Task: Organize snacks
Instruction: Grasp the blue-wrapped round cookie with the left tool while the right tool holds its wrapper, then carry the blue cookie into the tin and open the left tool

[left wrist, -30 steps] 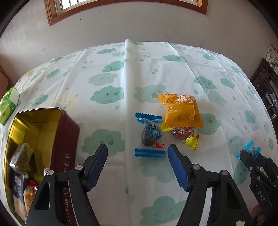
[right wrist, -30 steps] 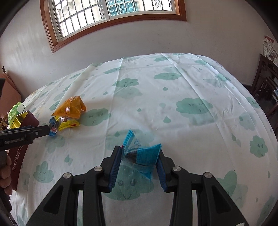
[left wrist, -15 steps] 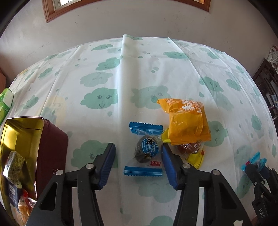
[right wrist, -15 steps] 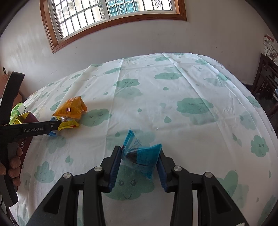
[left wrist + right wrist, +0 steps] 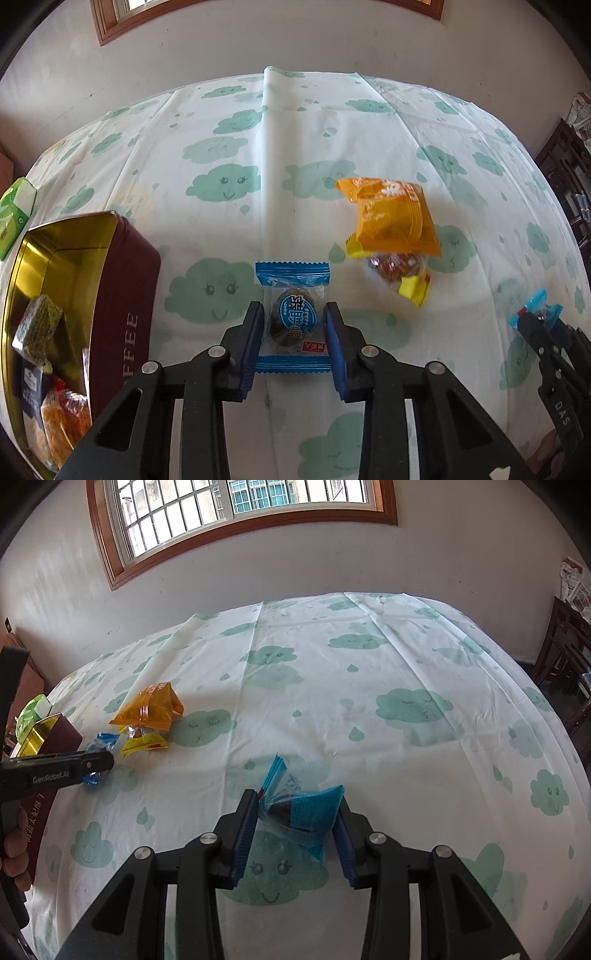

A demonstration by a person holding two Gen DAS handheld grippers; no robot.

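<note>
My left gripper (image 5: 293, 328) has its jaws closed in around a blue-wrapped candy (image 5: 293, 317) that lies on the tablecloth; the pads touch the wrapper's sides. An orange snack packet (image 5: 391, 218) and a yellow-wrapped candy (image 5: 402, 269) lie to the right of it. A dark red tin (image 5: 125, 295) with a gold inside stands at the left and holds several snacks. My right gripper (image 5: 299, 812) is shut on another blue-wrapped candy (image 5: 306, 812), held above the cloth. It also shows at the right edge of the left wrist view (image 5: 535, 314).
A green box (image 5: 14, 214) lies at the table's far left edge. The white cloud-print tablecloth (image 5: 369, 701) covers the table. Dark wooden furniture (image 5: 569, 653) stands at the right by the wall.
My left gripper moved forward and down over the blue-wrapped candy and its jaws narrowed from wide open onto it. My right gripper held still with its candy.
</note>
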